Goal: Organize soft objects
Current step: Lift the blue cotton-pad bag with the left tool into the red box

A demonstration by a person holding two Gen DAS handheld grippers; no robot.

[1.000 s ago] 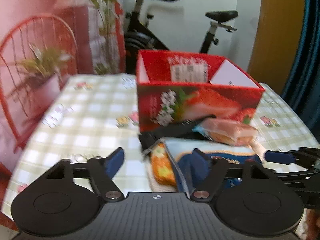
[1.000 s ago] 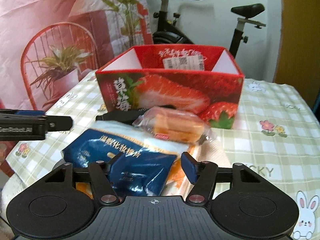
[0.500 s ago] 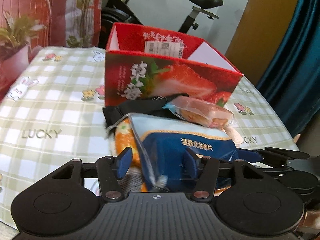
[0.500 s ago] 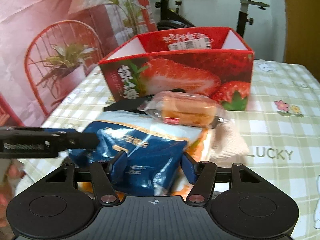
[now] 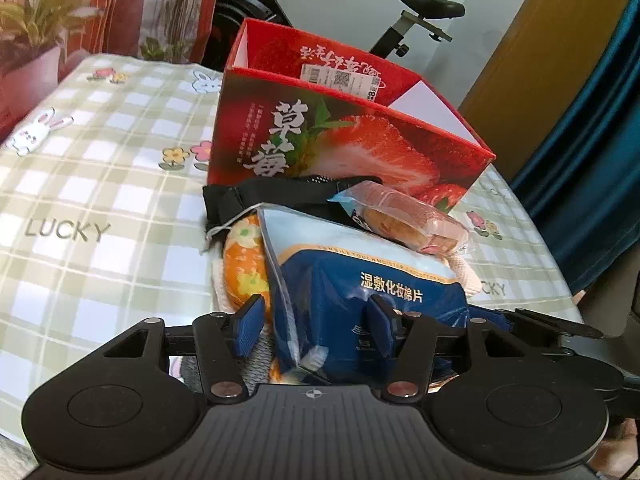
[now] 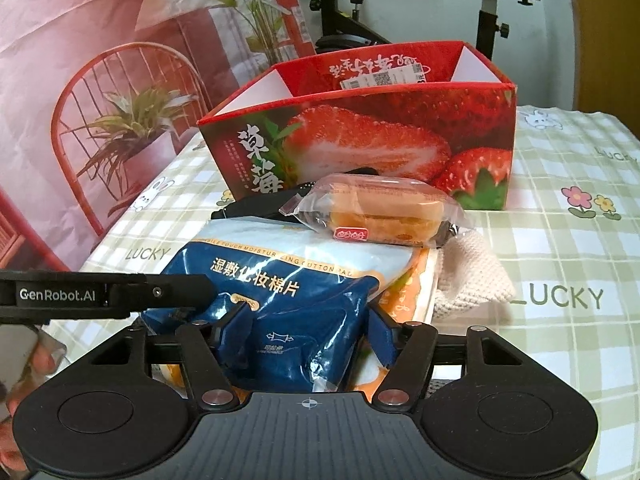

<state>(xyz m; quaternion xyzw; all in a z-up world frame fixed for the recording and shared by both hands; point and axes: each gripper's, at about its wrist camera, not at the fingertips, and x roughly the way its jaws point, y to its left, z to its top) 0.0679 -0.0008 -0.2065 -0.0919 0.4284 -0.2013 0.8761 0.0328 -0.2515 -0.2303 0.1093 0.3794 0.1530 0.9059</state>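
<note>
The blue cotton-pad bag (image 6: 280, 300) lies at the lower centre of both frames, on top of a pile on the checked table (image 6: 560, 248), in front of the red strawberry box (image 6: 380, 148). Both claws straddle it. The right claw (image 6: 310, 330) is opening, its blue fingers (image 6: 240, 330) against the bag's creased sides. The left claw (image 5: 316, 326) is opening too: one pad dents the bag, the other stands clear beside its edge. A wrapped cake (image 6: 380, 212) rests on the pile behind.
</note>
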